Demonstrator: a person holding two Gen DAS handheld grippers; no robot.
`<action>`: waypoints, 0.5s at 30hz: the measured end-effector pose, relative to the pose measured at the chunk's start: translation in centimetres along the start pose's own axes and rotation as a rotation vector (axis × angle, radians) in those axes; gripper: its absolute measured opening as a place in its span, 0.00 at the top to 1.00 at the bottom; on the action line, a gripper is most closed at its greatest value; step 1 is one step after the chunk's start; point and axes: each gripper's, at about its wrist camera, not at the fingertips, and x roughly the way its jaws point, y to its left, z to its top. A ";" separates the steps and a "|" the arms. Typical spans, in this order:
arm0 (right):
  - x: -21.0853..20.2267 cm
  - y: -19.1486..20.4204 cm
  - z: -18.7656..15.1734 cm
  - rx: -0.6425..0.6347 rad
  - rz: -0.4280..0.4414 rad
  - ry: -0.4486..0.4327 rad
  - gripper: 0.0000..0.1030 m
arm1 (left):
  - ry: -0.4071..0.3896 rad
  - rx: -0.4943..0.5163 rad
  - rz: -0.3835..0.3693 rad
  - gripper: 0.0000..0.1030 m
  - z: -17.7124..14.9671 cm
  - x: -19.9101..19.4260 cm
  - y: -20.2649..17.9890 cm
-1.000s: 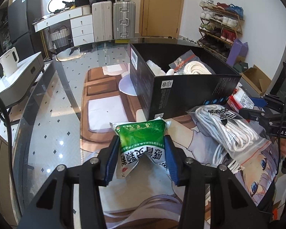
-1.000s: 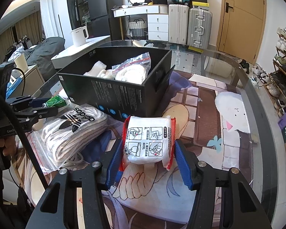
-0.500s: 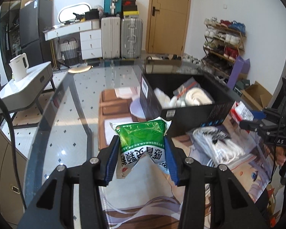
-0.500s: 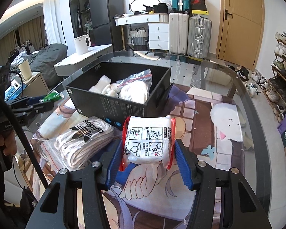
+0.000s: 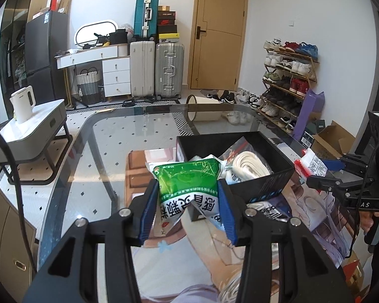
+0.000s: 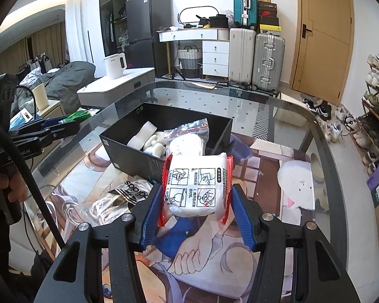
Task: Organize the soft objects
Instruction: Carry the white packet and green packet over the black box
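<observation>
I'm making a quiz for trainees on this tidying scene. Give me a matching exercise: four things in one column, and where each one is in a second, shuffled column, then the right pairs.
Things:
1. green packet
2. white packet with red edges
3. bagged white rope with the adidas logo
4. bagged cream rope coil

Places:
A. inside the black box
B. clamped in the right tongs
C. lying on the printed mat beside the box
D. clamped in the left tongs

Pairs: 1-D, 2-B, 3-C, 4-A
</observation>
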 end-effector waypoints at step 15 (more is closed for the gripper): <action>1.2 2.4 2.7 -0.076 0.011 0.001 0.47 | -0.019 0.018 -0.050 0.57 2.5 2.3 -2.2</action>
